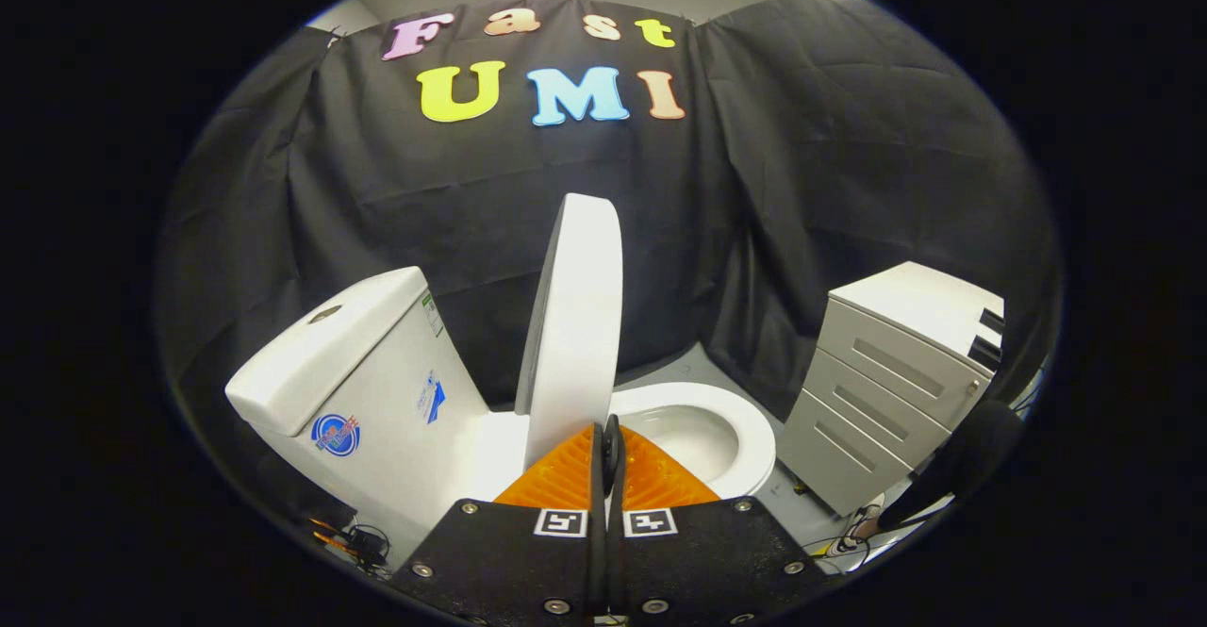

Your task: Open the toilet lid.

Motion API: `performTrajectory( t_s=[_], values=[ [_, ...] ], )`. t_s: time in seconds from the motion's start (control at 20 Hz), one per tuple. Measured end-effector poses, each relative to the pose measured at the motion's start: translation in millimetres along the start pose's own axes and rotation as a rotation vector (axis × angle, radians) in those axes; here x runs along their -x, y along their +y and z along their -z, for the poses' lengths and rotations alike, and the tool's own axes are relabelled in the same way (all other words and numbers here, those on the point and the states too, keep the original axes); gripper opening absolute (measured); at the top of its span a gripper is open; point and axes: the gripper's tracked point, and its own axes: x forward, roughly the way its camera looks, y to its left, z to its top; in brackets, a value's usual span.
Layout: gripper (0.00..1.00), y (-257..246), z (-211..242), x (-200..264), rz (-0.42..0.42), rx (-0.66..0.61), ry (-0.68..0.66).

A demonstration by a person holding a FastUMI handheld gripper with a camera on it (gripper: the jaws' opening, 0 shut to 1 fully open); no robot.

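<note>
Presently, one toilet stands in the booth, with one tank, one bowl and seat ring, and one lid. The lid is raised, standing nearly upright and seen almost edge-on, its lower end just ahead of the fingertips. The seat ring lies down on the bowl.

One hand-held gripper is present. Its two fingers are drawn together with a thin gap between them; nothing can be seen clamped in that gap. The tips sit at the foot of the lid; contact with it cannot be confirmed. Two square coded markers are fixed to the gripper body, one on each side.

Labels: three stickers on the tank, one round on the front face and two on the side face. Their writing is too small to make out. One flush button sits on the tank top.

One drawer cabinet stands to the right of the bowl, apart from it, with three drawer fronts. One dark rounded object beside it is cut off and unidentifiable. Cables lie on the floor below the tank, partly hidden by the gripper body.
</note>
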Motion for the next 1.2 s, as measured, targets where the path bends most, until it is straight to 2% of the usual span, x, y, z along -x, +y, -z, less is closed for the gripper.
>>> performTrajectory(
  t_s=[0.2, 0.55, 1.2],
  values=[
    [0.0, 21, -5, 7, -0.017, 0.067, -0.025],
    [0.0, 53, -7, 13, -0.057, 0.065, -0.052],
    [0.0, 117, 1, 22, -0.142, 0.18, -0.057]
  ],
)
